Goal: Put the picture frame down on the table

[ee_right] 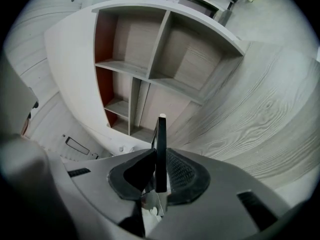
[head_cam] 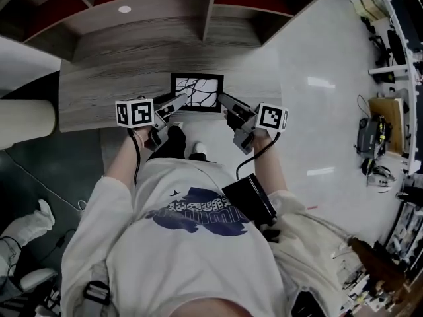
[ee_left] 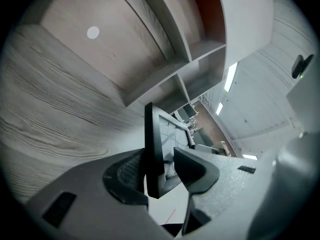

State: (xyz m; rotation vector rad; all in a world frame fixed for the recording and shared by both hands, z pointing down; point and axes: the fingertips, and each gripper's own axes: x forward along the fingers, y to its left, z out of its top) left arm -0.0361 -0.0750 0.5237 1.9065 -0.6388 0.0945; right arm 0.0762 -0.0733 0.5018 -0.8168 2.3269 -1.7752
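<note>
The picture frame [head_cam: 197,92] hung over the wooden surface [head_cam: 99,88] near its front edge, its long axis spanning the 2 hands. The left hand-held gripper [head_cam: 177,102] clamped its left edge, the right hand-held gripper [head_cam: 223,99] its right.

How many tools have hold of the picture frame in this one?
2. The left tool clamps the left edge of the picture frame; the right tool clamps its right edge. The frame is over the near side of the table.
</note>
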